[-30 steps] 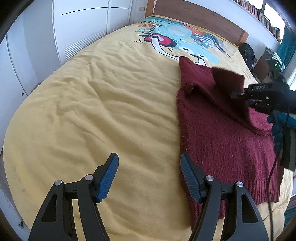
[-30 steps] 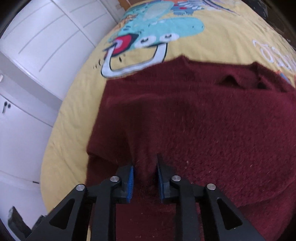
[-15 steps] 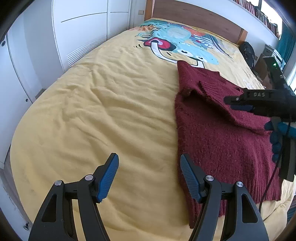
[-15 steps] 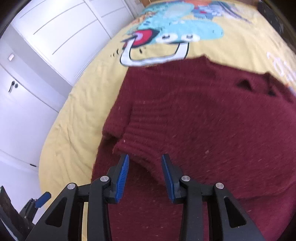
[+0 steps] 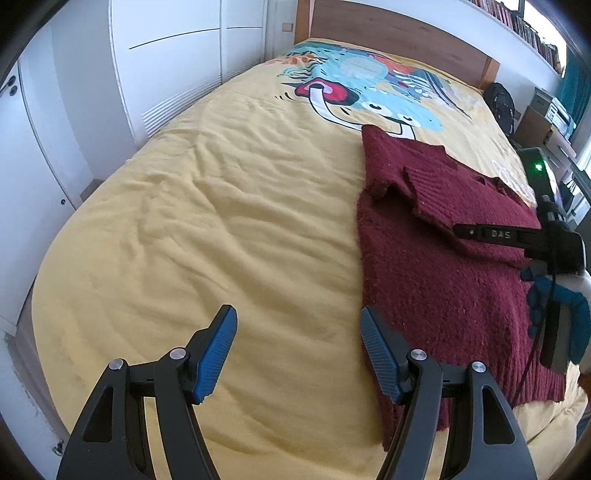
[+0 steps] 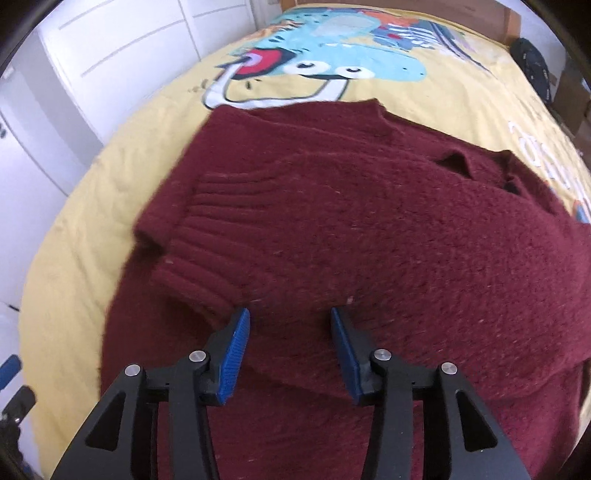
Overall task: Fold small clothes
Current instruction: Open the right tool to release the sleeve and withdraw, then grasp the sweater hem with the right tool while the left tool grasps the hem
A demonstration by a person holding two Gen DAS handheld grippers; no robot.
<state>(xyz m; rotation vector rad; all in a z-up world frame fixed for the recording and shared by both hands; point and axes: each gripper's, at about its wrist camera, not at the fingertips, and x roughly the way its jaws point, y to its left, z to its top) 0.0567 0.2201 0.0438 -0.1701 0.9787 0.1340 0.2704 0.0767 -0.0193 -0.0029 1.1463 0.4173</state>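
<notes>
A dark red knitted sweater (image 5: pixel 436 266) lies flat on the yellow bed cover (image 5: pixel 221 221), on the bed's right half. One sleeve is folded across the body, its ribbed cuff (image 6: pixel 218 236) lying on top. My right gripper (image 6: pixel 290 341) is open and empty, just above the sweater's body below the cuff; it also shows in the left wrist view (image 5: pixel 517 236). My left gripper (image 5: pixel 299 350) is open and empty over the bare cover, with its right finger beside the sweater's left edge.
The cover has a cartoon print (image 5: pixel 369 96) near the wooden headboard (image 5: pixel 399 33). White wardrobe doors (image 5: pixel 166 55) stand left of the bed. A dark bag (image 5: pixel 502 107) and boxes sit at the far right.
My right gripper opened and let go of the sleeve, which now lies across the sweater's body. The gripper drew back a little. My left gripper stayed open over the cover.
</notes>
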